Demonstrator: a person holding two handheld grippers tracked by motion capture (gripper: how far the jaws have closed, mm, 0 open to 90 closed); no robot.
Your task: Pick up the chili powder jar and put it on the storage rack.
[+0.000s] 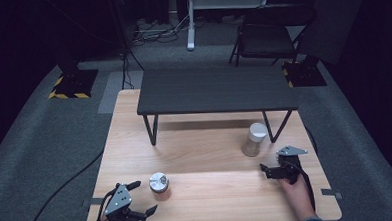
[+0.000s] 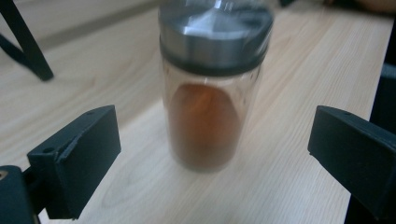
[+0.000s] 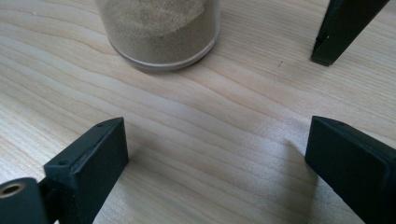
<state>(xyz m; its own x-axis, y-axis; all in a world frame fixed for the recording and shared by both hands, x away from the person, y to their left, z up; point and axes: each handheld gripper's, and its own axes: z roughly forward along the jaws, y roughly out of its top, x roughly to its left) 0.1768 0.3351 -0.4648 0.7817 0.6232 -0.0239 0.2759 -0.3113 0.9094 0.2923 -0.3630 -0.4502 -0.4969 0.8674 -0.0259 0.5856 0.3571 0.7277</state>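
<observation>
While both pairs of jaws stand wide apart with nothing between them, the work looks to be at the approach step, each gripper lined up on a jar it has not yet touched. The left gripper (image 1: 138,198) sits at the near left corner of the pale wooden counter (image 1: 217,189), aimed at the small clear glass jar of reddish-brown powder with a brushed metal lid (image 2: 212,88), which stands just beyond its jaws near the front edge. The right gripper (image 1: 268,171) rests at the near right, facing the taller clear jar of sandy beige powder with a white cap (image 1: 254,139), which stands near the right leg of the low black metal shelf (image 1: 215,89).

Both jars stand upright, long axis vertical, lids pointing up, bases flat on the counter.

My judgement is that the next move calls for easing each gripper forward, level with the counter, until the glass wall sits squarely between the pads, then closing on the body below the lid.
</observation>
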